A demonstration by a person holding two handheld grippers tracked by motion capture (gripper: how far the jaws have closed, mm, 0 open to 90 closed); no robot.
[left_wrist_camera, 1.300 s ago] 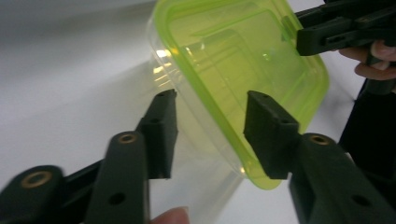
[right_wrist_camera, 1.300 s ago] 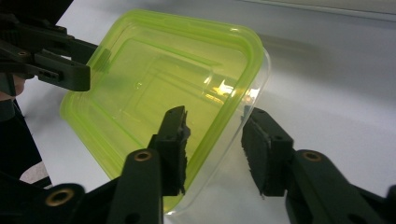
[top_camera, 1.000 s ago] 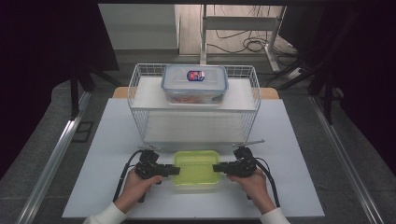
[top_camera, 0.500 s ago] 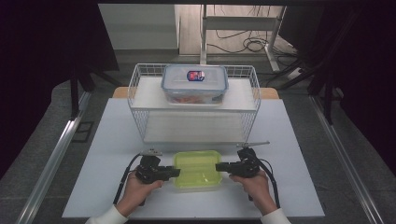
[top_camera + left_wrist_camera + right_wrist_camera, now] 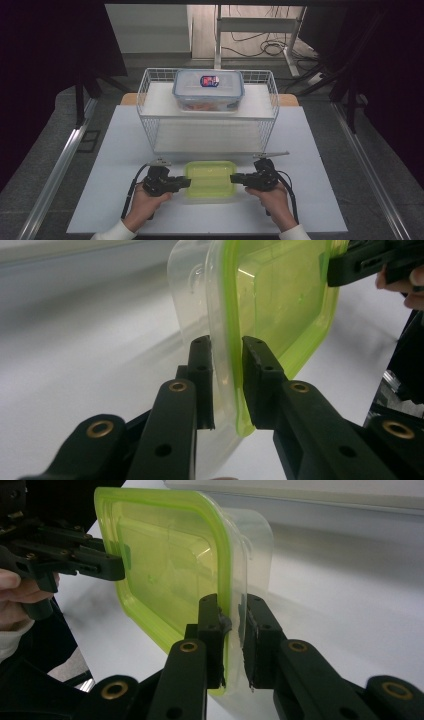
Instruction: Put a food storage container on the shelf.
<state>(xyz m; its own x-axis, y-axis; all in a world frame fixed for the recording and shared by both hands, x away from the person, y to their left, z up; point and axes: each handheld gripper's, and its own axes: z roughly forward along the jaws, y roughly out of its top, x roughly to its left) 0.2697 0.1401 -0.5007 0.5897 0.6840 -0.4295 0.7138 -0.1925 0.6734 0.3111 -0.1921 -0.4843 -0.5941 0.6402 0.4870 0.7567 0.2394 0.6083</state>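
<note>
Sitting near the front edge of the matte white table (image 5: 125, 150) is a rounded-rectangle tub (image 5: 210, 178): clear, slightly cloudy plastic with a glossy lime-green lid. The left gripper (image 5: 184, 183) has just been closing, and its blocky black jaws now pinch the rim at the tub's left end, lid lip between the pads. The right gripper (image 5: 237, 178) is clamped on the right end the same way. Behind, toward the back edge, a white wire rack (image 5: 150, 107) carries a bigger clear box (image 5: 208, 90) on its top shelf.
</note>
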